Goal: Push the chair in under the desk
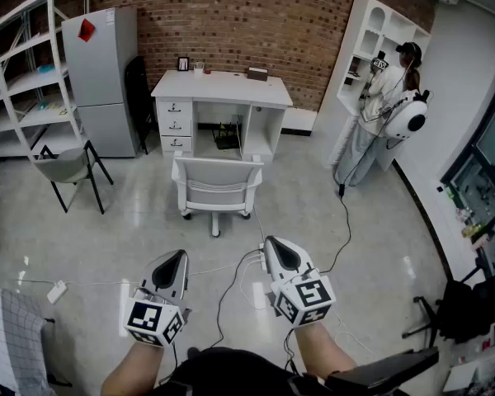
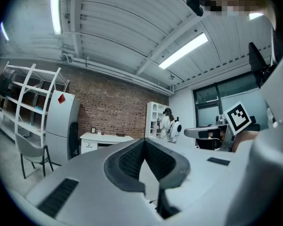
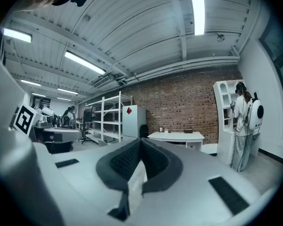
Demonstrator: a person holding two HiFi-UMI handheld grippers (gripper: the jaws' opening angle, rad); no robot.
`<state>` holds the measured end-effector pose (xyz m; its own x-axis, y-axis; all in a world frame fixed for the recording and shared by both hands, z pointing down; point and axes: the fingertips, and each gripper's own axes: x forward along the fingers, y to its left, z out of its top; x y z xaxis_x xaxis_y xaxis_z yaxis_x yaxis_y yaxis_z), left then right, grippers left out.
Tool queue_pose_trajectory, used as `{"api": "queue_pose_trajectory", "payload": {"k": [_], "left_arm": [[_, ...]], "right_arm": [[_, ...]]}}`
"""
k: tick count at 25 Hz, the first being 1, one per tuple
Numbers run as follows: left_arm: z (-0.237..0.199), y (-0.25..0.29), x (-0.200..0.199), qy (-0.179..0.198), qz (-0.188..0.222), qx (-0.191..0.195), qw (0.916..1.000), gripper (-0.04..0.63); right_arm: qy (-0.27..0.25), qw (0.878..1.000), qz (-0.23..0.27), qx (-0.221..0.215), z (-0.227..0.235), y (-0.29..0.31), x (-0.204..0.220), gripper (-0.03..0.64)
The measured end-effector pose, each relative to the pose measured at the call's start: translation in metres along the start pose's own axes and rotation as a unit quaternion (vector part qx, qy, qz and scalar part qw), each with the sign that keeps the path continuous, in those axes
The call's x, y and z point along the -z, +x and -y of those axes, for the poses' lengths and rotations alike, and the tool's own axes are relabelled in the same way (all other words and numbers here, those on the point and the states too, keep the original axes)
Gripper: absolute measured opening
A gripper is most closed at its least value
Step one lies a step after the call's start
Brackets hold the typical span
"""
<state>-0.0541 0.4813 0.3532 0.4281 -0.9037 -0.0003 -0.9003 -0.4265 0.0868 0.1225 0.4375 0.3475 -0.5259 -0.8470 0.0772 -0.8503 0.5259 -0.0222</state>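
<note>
Nearest, the left gripper (image 1: 174,260) and right gripper (image 1: 277,246) sit level side by side, each with its jaws pressed together on nothing. Well beyond them, the white chair (image 1: 217,185) stands just before the white desk (image 1: 223,87), backrest facing the grippers, not yet pushed under

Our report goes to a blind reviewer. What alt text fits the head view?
A white chair stands pulled out in front of a white desk against a brick wall. In the foreground, the left tongs and right tongs are shut and empty, aimed toward it. A person stands at right.
</note>
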Motion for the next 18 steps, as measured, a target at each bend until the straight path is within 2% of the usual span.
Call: {"api": "queue_pose_trajectory", "payload": {"k": [7,13,18], "left_arm": [[-0.003,-0.008,0.002,-0.002,-0.002,-0.009,1.0000,0.008],[-0.001,-0.013,-0.003,-0.002,0.004,0.000,1.0000,0.008],[0.001,-0.017,-0.003,0.001,0.003,0.006,1.0000,0.008]], "right_arm": [[0.005,1.000,0.000,0.004,0.000,-0.004,0.001,0.008],[0.019,1.000,0.008,0.008,-0.003,-0.006,-0.001,0.008],[0.010,1.000,0.008,0.014,-0.009,-0.006,-0.002,0.008]]}}
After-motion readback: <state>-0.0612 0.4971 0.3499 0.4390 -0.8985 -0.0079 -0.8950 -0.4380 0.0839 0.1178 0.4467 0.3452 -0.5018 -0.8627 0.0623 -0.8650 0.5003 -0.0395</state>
